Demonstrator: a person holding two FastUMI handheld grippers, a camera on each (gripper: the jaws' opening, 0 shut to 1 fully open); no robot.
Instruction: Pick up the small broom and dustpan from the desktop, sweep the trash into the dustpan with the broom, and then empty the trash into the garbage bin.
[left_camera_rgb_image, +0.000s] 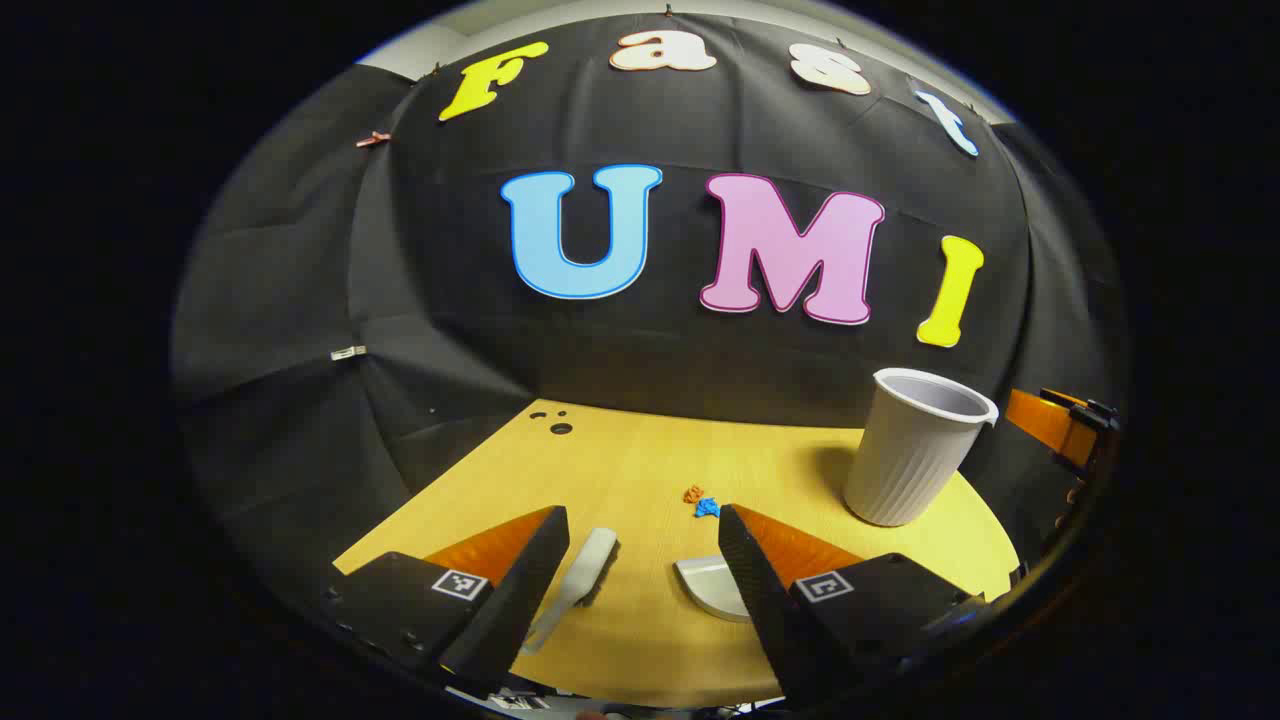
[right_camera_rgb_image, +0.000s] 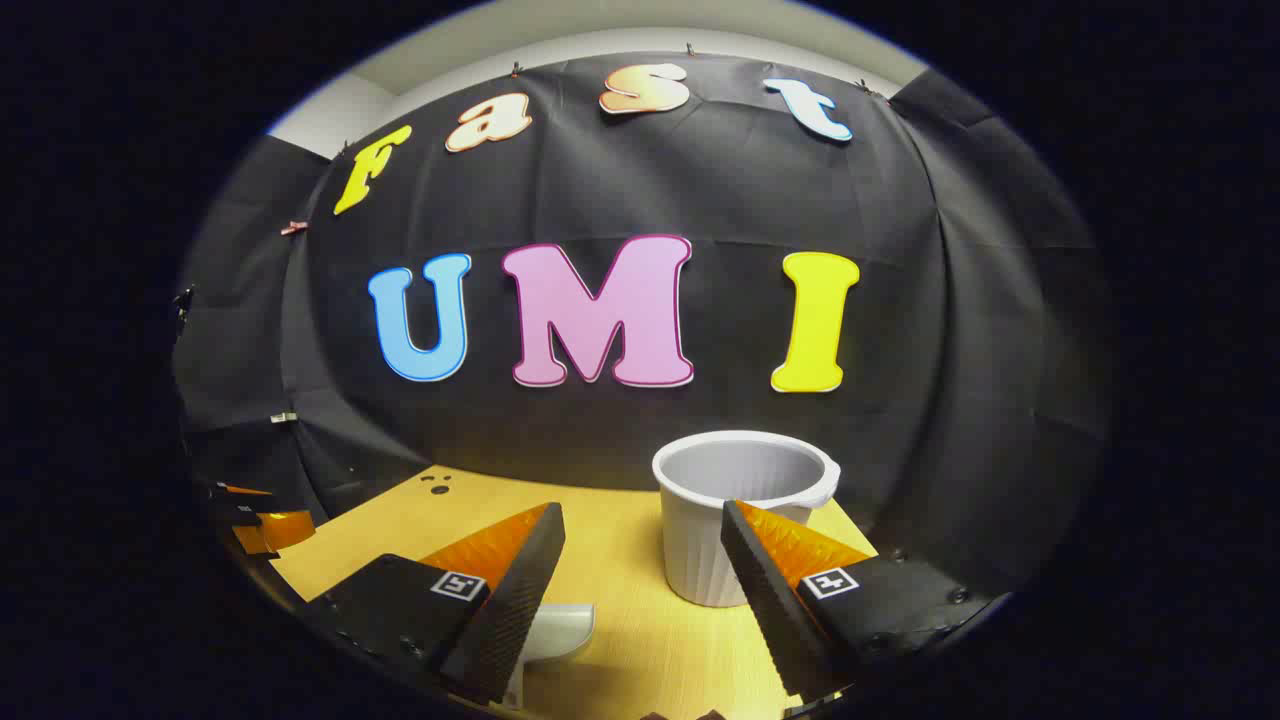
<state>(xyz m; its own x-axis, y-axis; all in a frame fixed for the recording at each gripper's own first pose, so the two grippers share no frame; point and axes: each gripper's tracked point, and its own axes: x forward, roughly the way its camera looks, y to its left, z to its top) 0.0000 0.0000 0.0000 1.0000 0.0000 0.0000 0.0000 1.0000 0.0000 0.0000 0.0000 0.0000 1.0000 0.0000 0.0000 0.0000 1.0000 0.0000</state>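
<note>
Left gripper view: the left gripper (left_camera_rgb_image: 640, 585) hangs above the near edge of the table (left_camera_rgb_image: 640, 470), its two fingers spread wide with nothing between them. Below the gap, just beside the left finger, lies the small broom (left_camera_rgb_image: 580, 580), a pale, slender thing lying lengthwise on the wood. Just beside the right finger lies the dustpan (left_camera_rgb_image: 708, 585), a pale curved pan partly hidden behind that finger. The two tools lie apart, with bare wood between them. Farther up the table, near the tip of the right finger, sits the trash (left_camera_rgb_image: 702, 502): a small orange scrap and a small blue scrap, touching or nearly so. To the right of the trash stands the garbage bin (left_camera_rgb_image: 915, 450), a pale ribbed cup-shaped bin, upright and open at the top. Small dark holes (left_camera_rgb_image: 555, 420) mark the far left corner of the table. At the far right edge part of the right gripper (left_camera_rgb_image: 1065, 425) shows.

Right gripper view: the right gripper (right_camera_rgb_image: 640, 590) also hangs over the table (right_camera_rgb_image: 620, 560), fingers spread wide and holding nothing. The garbage bin (right_camera_rgb_image: 740, 500) stands upright close ahead, partly behind the right finger. Beside the left finger, at the bottom, the dustpan (right_camera_rgb_image: 560, 630) lies on the wood. At the far left edge part of the left gripper (right_camera_rgb_image: 250, 515) shows. The black cloth wall (right_camera_rgb_image: 940, 350) closes the booth behind the table.
</note>
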